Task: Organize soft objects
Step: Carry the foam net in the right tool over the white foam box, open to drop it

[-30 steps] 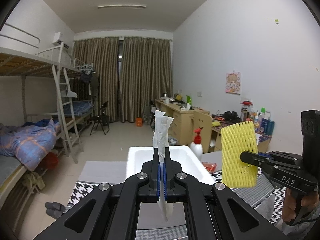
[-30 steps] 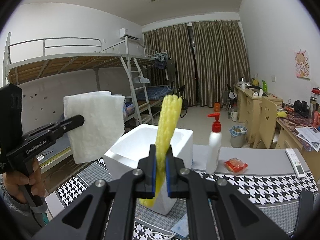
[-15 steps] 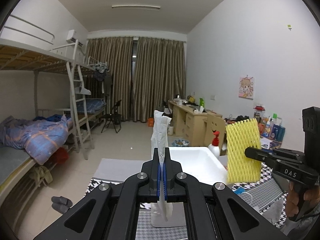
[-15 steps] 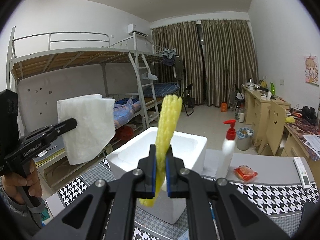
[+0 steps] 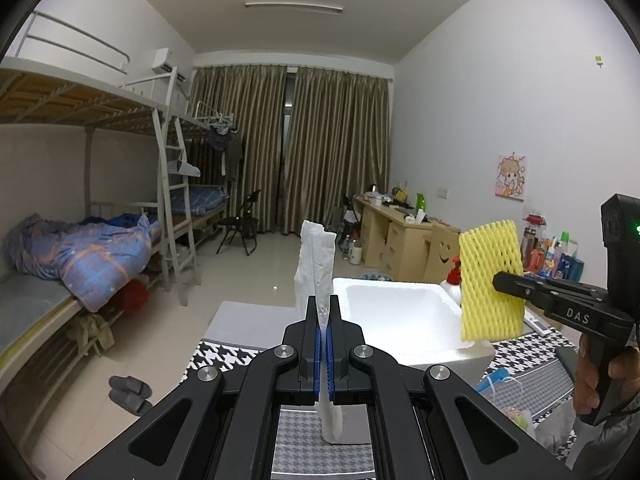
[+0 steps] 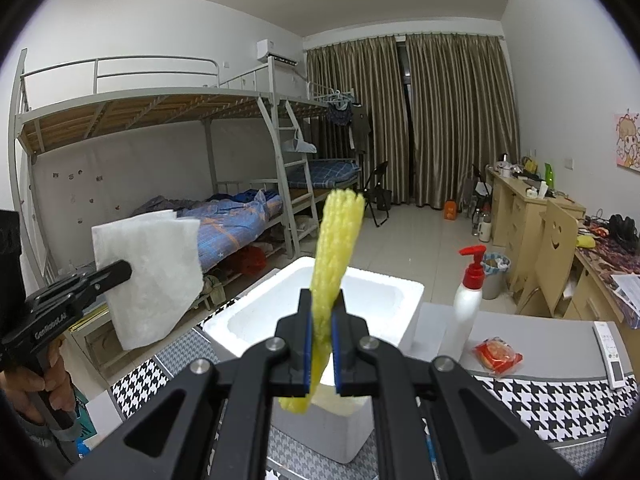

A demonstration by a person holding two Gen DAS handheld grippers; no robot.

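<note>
left tongs (image 5: pixel 324 316): squeezing white soft sheet (image 5: pixel 318 256), held upright | right tongs (image 6: pixel 322 314): squeezing yellow foam net (image 6: pixel 336 240) | white foam box (image 6: pixel 376 292): on checked surface (image 6: pixel 560 404), beneath both

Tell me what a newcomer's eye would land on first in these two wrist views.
First the yellow foam net, standing upright, clamped in the right gripper in front of the open white foam box on the houndstooth table. Next the white padded sheet, pinched in the left gripper and held up left of the box. Behind them, metal bunk beds line the left wall.
</note>
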